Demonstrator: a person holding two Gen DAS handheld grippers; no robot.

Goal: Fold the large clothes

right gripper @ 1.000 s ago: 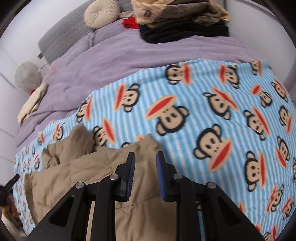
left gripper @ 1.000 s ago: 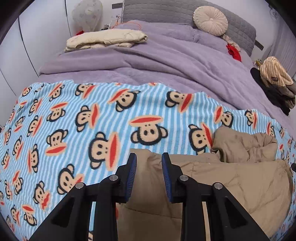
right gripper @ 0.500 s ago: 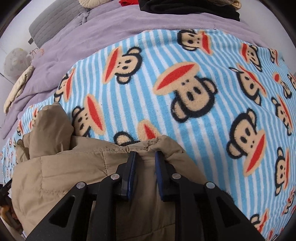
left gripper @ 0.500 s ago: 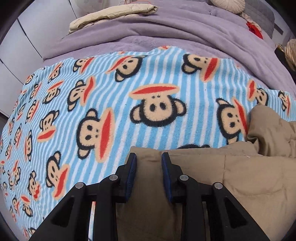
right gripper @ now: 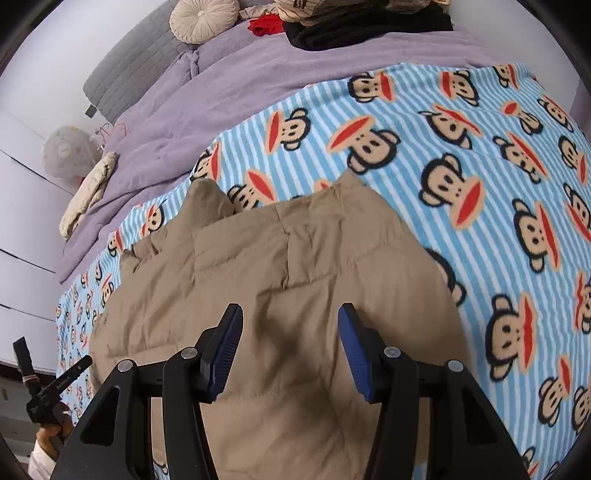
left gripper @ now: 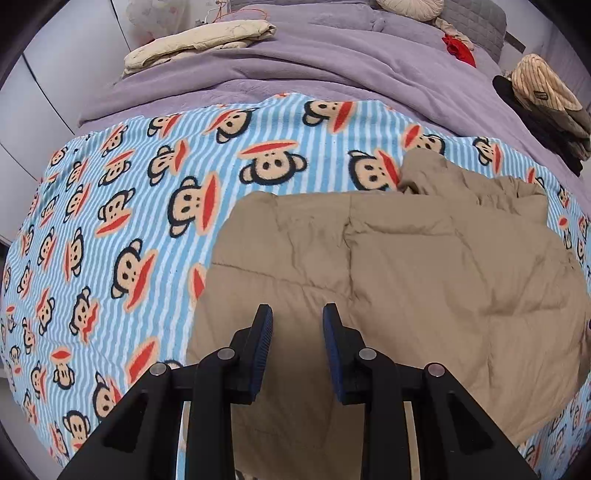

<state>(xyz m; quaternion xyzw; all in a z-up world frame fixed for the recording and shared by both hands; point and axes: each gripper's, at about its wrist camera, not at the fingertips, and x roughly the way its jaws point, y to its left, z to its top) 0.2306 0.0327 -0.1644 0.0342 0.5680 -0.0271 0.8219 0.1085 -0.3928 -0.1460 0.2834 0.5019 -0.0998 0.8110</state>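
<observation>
Now that the puffy tan quilted coat (left gripper: 388, 280) lies folded on the blue striped monkey blanket (left gripper: 122, 229), the right gripper (right gripper: 290, 347) has just spread wide, holding nothing. The left gripper (left gripper: 297, 350), a little apart, holds nothing too. Next, pat it flat.

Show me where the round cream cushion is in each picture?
Left wrist view: round cream cushion at the very top edge, right of centre, partly cut off.
Right wrist view: round cream cushion at the top, left of centre.
Shared landmark: the red cloth lies near it.
</observation>
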